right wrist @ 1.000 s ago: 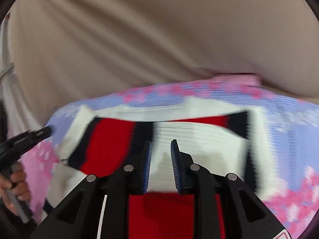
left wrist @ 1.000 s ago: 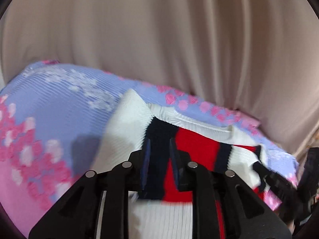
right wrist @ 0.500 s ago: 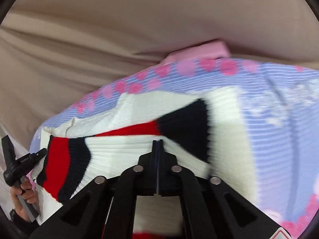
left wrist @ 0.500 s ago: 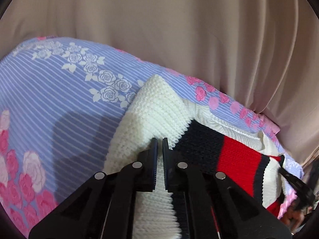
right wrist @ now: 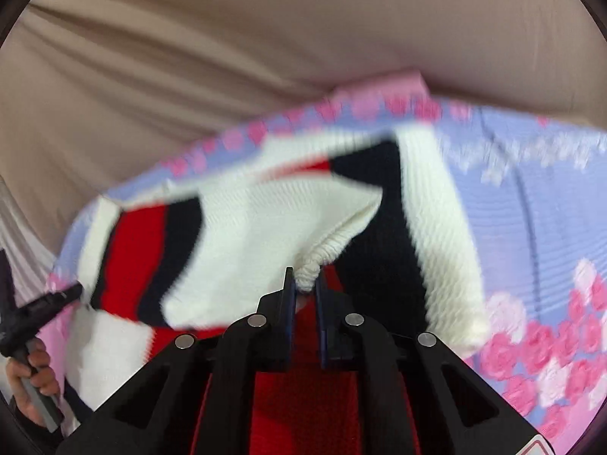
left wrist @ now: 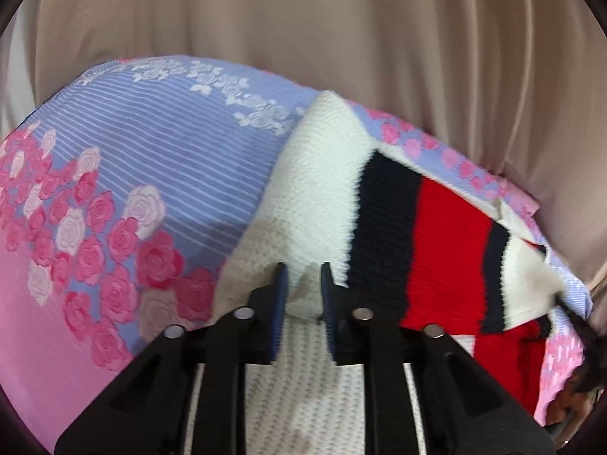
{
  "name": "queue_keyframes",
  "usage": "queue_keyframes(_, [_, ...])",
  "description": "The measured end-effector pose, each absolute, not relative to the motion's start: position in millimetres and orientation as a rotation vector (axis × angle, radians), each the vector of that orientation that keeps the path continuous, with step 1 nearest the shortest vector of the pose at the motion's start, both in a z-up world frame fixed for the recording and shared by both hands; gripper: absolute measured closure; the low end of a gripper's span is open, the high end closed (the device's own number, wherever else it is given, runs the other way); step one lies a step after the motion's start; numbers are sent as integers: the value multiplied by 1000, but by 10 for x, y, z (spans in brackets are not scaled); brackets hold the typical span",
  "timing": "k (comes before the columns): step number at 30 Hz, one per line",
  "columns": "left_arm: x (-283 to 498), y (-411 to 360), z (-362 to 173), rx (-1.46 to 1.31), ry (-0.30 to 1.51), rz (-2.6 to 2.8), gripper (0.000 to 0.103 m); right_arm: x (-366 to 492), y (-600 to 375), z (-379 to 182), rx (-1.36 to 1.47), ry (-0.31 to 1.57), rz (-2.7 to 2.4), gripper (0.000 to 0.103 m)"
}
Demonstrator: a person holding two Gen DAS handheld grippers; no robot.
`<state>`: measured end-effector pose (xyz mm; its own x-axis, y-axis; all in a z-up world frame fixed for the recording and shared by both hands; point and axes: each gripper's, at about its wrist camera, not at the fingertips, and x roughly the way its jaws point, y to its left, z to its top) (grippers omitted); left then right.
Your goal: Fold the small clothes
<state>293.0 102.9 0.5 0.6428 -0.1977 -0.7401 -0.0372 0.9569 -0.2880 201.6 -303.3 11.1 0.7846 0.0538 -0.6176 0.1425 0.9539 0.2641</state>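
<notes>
— What changed?
— Half a second ago both tongs were pinched low on the sweater (right wrist: pixel 265 235); now the right tongs (right wrist: pixel 305 292) lift its white ribbed hem at frame centre, folding begun. Left tongs (left wrist: pixel 302 295) stand narrowly apart around a white edge.
— Any writing?
— None readable. The sweater lies on the floral bedsheet (left wrist: pixel 151 174).

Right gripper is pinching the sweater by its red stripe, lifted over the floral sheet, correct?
Not quite. In the right wrist view the right gripper is shut on the sweater at a white ribbed edge, not the red stripe. The rest holds: the knit is lifted over the floral sheet.
</notes>
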Motion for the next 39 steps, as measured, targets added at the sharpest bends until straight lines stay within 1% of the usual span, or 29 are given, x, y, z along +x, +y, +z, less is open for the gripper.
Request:
queue_keyframes(1, [2962, 1026, -58, -284, 883, -92, 96, 1965, -3093, 133, 322, 651, -57, 95])
queue_keyframes(2, [2983, 1006, -116, -270, 887, -95, 99, 1976, -3155, 50, 329, 674, -69, 95])
queue_keyframes(4, [2969, 955, -169, -233, 857, -83, 100, 2148, -3220, -312, 305, 793, -124, 95])
queue_keyframes(5, [2974, 914, -172, -213, 851, -73, 100, 2150, -3234, -430, 305, 781, -119, 96])
queue_keyframes(6, [2981, 880, -168, -200, 848, -60, 100, 2127, -3239, -409, 298, 789, -117, 96])
queue_keyframes(7, [2992, 864, -161, -196, 847, -54, 100, 2091, -3253, -338, 321, 791, -119, 93])
queue_keyframes(9, [2972, 871, -140, -191, 847, -52, 100, 1984, -3264, -183, 367, 780, -96, 91])
queue_keyframes(12, [2708, 939, -20, -195, 832, -85, 98, 1515, -3218, 87, 348, 727, -80, 86])
queue_keyframes(13, [2516, 999, 26, -196, 831, -103, 82, 1330, -3202, 123, 338, 724, -75, 80])
queue_keyframes(14, [2377, 1049, 42, -201, 828, -124, 61, 1080, -3199, 149, 332, 719, -74, 69])
queue_keyframes(15, [2142, 1136, 56, -211, 824, -153, 52, 847, -3174, 154, 327, 720, -76, 61])
queue_keyframes(16, [1963, 1203, 48, -219, 823, -173, 42, 606, -3161, 131, 323, 728, -82, 46])
queue_keyframes(17, [1777, 1270, 25, -228, 828, -194, 39, 346, -3134, 81, 323, 743, -86, 38])
queue_keyframes(19, [1391, 1413, -93, -252, 871, -228, 37, -120, -3075, -100, 339, 795, -69, 38])
queue_keyframes(20, [1229, 1478, -166, -271, 899, -231, 33, -289, -3034, -178, 348, 816, -61, 38])
queue_keyframes(21, [1089, 1543, -244, -296, 933, -231, 32, -517, -2961, -297, 359, 846, -51, 38])
queue_keyframes(22, [939, 1608, -345, -335, 981, -223, 32, -696, -2893, -400, 366, 877, -50, 38])
queue_keyframes(23, [799, 1652, -358, -367, 964, -234, 30, -822, -2836, -497, 385, 907, -43, 38])
queue_keyframes(25, [596, 1660, -368, -409, 975, -223, 26, -978, -2706, -627, 426, 938, -8, 38])
queue_keyframes(27, [544, 1605, -386, -466, 973, -283, 25, -1036, -2569, -655, 424, 905, 11, 35])
queue_keyframes(29, [567, 1492, -399, -472, 974, -288, 25, -937, -2475, -684, 447, 881, 54, 34])
queue_keyframes(30, [602, 1408, -385, -456, 966, -306, 26, -888, -2448, -690, 458, 868, 63, 34])
queue_keyframes(31, [635, 1354, -394, -446, 978, -318, 32, -809, -2419, -699, 469, 857, 73, 34])
queue_keyframes(32, [675, 1299, -387, -431, 980, -305, 47, -754, -2391, -687, 467, 840, 67, 41])
queue_keyframes(33, [704, 1265, -374, -421, 977, -304, 61, -715, -2369, -683, 469, 839, 70, 53])
queue_keyframes(34, [745, 1237, -370, -431, 997, -333, 91, -675, -2361, -688, 476, 849, 73, 92])
queue_keyframes(35, [743, 1244, -361, -464, 1016, -351, 90, -683, -2387, -667, 493, 844, 68, 95])
queue_keyframes(36, [726, 1257, -331, -468, 1012, -339, 90, -741, -2412, -579, 502, 808, 52, 95])
queue_keyframes(39, [485, 1237, -105, -345, 944, -297, 91, -1068, -2442, -295, 434, 727, -8, 96])
